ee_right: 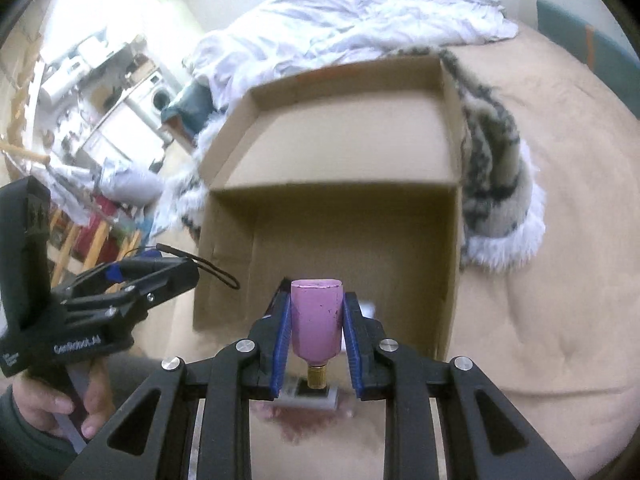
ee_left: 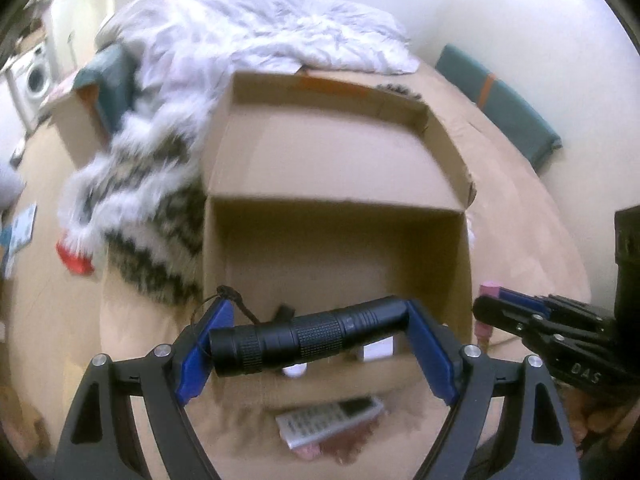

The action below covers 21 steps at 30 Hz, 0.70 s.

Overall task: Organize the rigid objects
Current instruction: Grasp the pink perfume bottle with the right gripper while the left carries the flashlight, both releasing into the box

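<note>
Blue-padded fingers of the left gripper [ee_left: 316, 344] stood spread wide in the left wrist view, yet pinching a black flashlight [ee_left: 308, 340] end to end, crosswise between the pads, its cord loop hanging off the left pad. Below the flashlight, near the bed's front edge, a grey remote control [ee_left: 330, 420] lay on the tan bedcover [ee_left: 532, 216]. Beyond the flashlight an open cardboard box [ee_left: 332, 184] sat on the bed, its lid folded back; small white items showed blurred near its front wall. A furry black-and-white blanket [ee_left: 148, 216] lay against the box's left side, with a white duvet [ee_left: 260, 24] piled toward the bed's far edge. At the right edge, the right gripper [ee_left: 508, 312] carried a pink piece between its tips.

From the right wrist view, the right gripper [ee_right: 316, 328] had its fingers drawn close, pinching a pink bottle-shaped object [ee_right: 316, 320] by its sides, its brass-coloured neck pointing back toward the camera. Underneath, the remote control [ee_right: 310, 396] rested on the bedcover [ee_right: 540, 300]. The cardboard box [ee_right: 340, 152] stood just ahead, open, with the furry blanket [ee_right: 496, 176] along its right wall. At the left, a hand [ee_right: 56, 408] held the left gripper [ee_right: 160, 268], seen side-on, the cord dangling from its tips
</note>
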{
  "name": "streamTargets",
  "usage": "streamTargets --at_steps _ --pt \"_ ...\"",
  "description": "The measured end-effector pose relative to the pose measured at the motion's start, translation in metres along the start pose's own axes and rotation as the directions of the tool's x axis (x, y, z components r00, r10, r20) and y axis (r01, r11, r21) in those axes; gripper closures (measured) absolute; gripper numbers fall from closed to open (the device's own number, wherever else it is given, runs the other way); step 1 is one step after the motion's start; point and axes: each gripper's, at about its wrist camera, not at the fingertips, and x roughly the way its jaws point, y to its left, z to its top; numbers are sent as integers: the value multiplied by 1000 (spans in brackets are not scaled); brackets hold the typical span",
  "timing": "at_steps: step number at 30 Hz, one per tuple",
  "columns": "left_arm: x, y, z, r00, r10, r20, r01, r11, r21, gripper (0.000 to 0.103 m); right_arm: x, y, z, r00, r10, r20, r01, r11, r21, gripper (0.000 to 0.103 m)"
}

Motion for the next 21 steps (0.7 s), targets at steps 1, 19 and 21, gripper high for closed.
streamTargets --at_steps 1,19,21 --pt "4 -3 3 1000 6 6 -6 1000 18 19 3 -2 3 1000 -1 9 1 1000 7 77" --pt "106 14 -12 983 50 -174 -52 999 -4 19 98 -32 -9 992 -29 -125 37 997 61 77" --pt "107 15 -13 983 47 -175 -50 999 -10 19 104 -32 -7 990 -41 -132 50 997 62 77"
